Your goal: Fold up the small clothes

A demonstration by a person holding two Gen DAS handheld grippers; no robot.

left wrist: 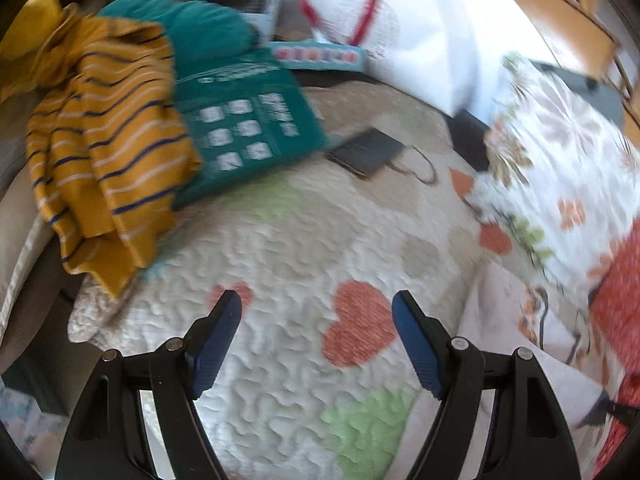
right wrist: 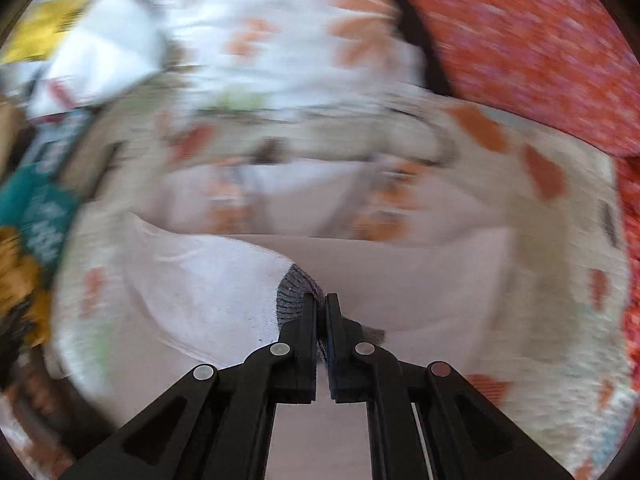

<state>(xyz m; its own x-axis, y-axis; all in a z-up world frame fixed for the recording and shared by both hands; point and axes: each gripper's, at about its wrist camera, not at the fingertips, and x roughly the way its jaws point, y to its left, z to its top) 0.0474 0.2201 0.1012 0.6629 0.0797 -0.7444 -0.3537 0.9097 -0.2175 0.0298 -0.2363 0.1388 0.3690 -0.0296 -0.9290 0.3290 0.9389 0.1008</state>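
We see a bed under a cream quilted bedspread (left wrist: 280, 240) with red hearts. From the left lie a mustard striped garment (left wrist: 104, 152), a teal printed cloth (left wrist: 248, 120), its writing blurred, and a floral pillow (left wrist: 560, 168). The left hand-held gripper (left wrist: 316, 336) gapes empty; the right hand-held gripper (right wrist: 321, 320) pinches a white grey-toed sock (right wrist: 224, 300) above the bedspread.

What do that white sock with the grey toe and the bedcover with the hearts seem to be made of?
White sock: soft knitted fabric, probably cotton blend; fine ribbing shows, matte, with a grey knit toe pinched in the right tongs.
Bedcover: quilted cloth, likely cotton; puckered stitching gives a bumpy matte surface around the printed hearts.
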